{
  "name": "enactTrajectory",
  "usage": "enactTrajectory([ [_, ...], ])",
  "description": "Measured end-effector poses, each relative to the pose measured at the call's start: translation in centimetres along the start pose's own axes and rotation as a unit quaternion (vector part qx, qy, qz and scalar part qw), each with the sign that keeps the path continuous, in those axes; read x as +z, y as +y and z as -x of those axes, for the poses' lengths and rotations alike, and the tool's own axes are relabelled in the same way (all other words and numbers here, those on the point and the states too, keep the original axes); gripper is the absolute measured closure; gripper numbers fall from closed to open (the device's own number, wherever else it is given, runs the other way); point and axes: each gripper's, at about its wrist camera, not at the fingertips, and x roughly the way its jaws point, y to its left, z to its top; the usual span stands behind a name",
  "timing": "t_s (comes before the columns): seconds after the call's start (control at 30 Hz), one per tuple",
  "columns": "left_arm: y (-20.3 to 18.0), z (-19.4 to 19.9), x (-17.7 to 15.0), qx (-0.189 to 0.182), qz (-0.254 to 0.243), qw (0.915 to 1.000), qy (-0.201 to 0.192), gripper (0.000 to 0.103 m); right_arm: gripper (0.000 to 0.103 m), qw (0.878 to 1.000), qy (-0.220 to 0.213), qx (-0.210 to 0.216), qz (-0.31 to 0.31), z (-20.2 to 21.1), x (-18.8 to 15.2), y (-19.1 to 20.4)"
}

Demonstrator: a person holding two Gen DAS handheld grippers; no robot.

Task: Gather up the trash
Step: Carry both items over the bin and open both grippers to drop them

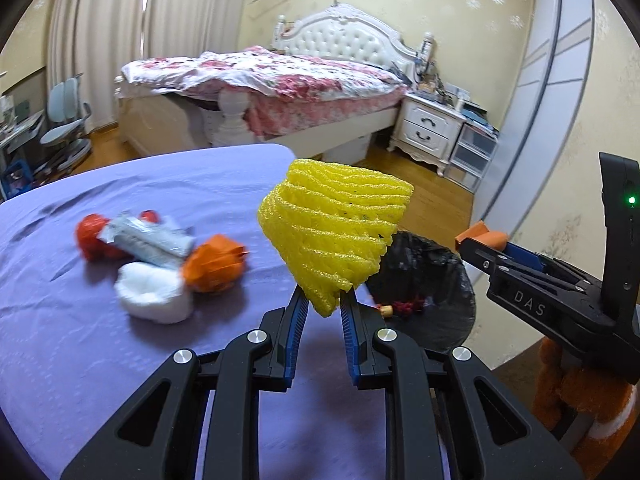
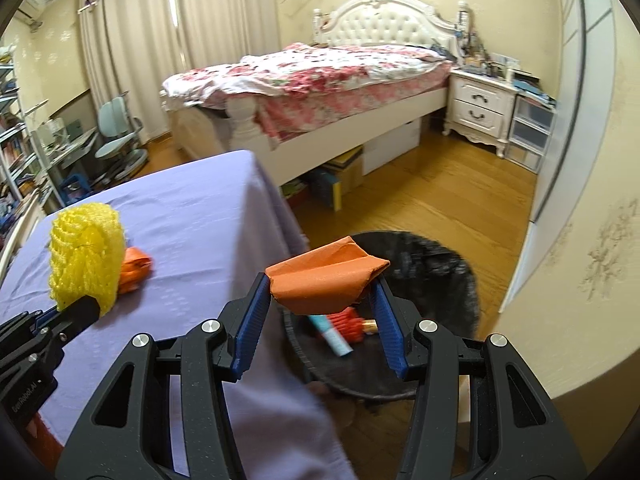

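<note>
Inspection finds my left gripper [image 1: 325, 300] clenched on the narrow lower end of a yellow foam net sleeve [image 1: 336, 232], which stands up from the pads and flares wider toward its top. My right gripper [image 2: 324, 304] is grasping a folded piece of orange paper [image 2: 326, 282], pinched crosswise between the blue pads; one end sticks out past the right finger. That gripper hangs over the black-lined trash bin [image 2: 436, 264], which stands on the wooden floor [image 2: 420, 196] just off the table's right edge. Inside the bin I can see a red net item [image 2: 350, 325] and a pale blue-and-white tube [image 2: 332, 336] lying together near the bottom. The table [image 1: 180, 172], covered in a purple cloth, carries the remaining trash in a cluster toward its left side: a red item [image 1: 90, 236], a silvery wrapper [image 1: 148, 242] lying across it, a white foam piece [image 1: 154, 294] nearest me, and a crumpled orange wrapper [image 1: 214, 266] touching the white piece on its right. These are blurred, and I cannot tell finer detail. In the left wrist view my right gripper shows beyond the table's right edge, beside the bin, with an orange sleeve [image 1: 576, 392] below it.
</note>
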Motion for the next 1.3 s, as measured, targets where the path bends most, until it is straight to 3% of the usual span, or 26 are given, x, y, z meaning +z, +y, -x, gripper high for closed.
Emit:
enactTrajectory([
  [0.4,-4.9,-6.0,1.4,-0.012,-0.041,0.9986,0.032,0.083,0.053,0.999,0.014,-0.018,-0.032,-2.4,0.1,-5.5],
  [1.0,-7.7,-10.0,2.2,0.007,-0.069,0.9962,0.053,0.082,0.052,0.998,0.025,-0.022,-0.055,-4.9,0.4,-8.4],
  [1.1,-7.7,-10.3,2.3,0.009,-0.071,0.9958,0.056,0.076,0.047,0.997,0.024,-0.025,-0.064,-5.0,0.3,-9.0],
  [1.3,-7.9,-10.1,2.3,0.014,-0.073,0.9961,0.048,0.050,0.044,0.996,0.022,-0.030,-0.079,-4.9,0.2,-9.8],
])
